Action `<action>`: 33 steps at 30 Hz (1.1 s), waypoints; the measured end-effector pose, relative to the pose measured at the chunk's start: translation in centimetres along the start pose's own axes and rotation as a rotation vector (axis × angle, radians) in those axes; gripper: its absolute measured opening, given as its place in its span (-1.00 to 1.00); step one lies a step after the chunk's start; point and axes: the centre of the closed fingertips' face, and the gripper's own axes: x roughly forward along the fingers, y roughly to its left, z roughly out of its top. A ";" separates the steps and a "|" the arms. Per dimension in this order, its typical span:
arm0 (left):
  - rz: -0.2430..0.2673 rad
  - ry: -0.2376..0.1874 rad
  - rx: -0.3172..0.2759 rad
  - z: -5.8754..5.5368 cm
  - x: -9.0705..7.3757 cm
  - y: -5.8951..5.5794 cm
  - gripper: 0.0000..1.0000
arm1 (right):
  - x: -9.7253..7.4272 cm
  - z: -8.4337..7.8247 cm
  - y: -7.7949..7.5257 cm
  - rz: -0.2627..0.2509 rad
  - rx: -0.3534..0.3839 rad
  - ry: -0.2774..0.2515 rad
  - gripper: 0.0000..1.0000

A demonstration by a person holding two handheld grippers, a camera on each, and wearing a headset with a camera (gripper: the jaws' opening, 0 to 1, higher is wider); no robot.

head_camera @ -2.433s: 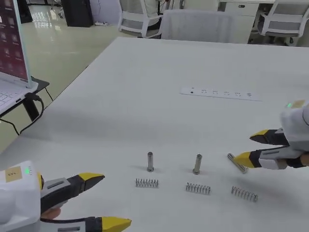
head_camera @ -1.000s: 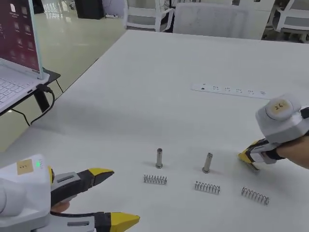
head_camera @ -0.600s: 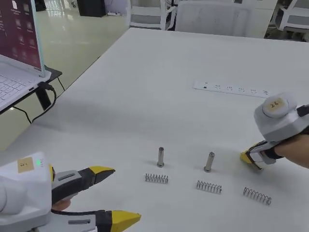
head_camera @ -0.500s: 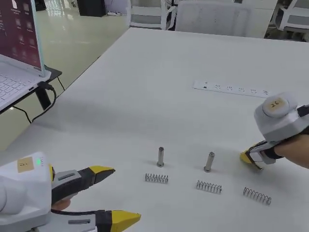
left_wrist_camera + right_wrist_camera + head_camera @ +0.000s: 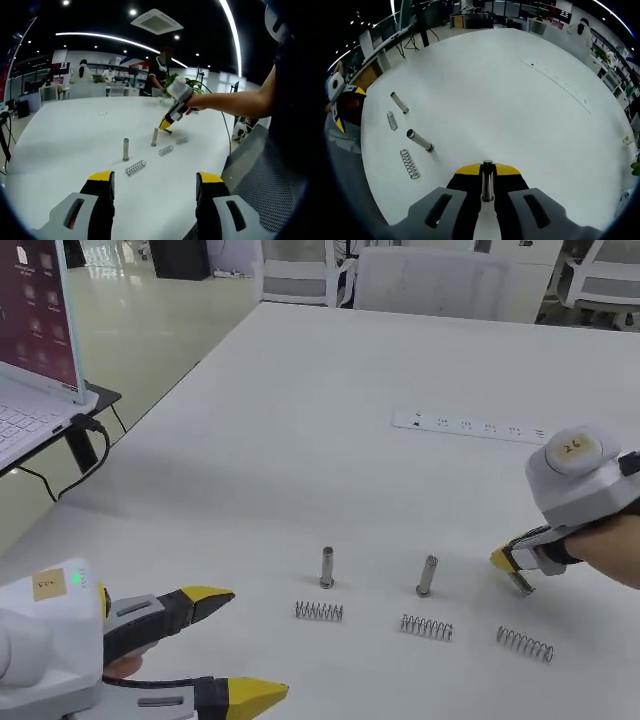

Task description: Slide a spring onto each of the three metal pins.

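Two metal pins stand upright on the white table, the left pin [image 5: 327, 567] [image 5: 126, 149] [image 5: 399, 102] and the middle pin [image 5: 427, 576] [image 5: 155, 136] [image 5: 420, 140]. My right gripper [image 5: 510, 561] [image 5: 487, 168] is shut on the third pin [image 5: 520, 581] [image 5: 487, 183], holding it low over the table at the right. Three springs lie in a row in front: left spring [image 5: 319, 611] [image 5: 135, 167], middle spring [image 5: 427, 627] [image 5: 166, 150], right spring [image 5: 524, 643] [image 5: 182, 141]. My left gripper [image 5: 240, 645] [image 5: 156, 177] stays open at the near left, holding nothing.
A white power strip [image 5: 468, 427] lies farther back on the table [image 5: 300, 440]. A laptop [image 5: 30, 340] stands on a stand off the table's left edge. Office chairs [image 5: 300, 275] line the far edge.
My right gripper, open beside the lying third pin 2.4 s ago, has turned over it and shut on it. The left gripper has stayed open in place.
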 end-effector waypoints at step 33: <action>-0.029 0.009 0.049 0.7 -0.3 -0.9 0.22 | -3.3 -1.6 0.3 -0.037 0.058 -0.083 -0.89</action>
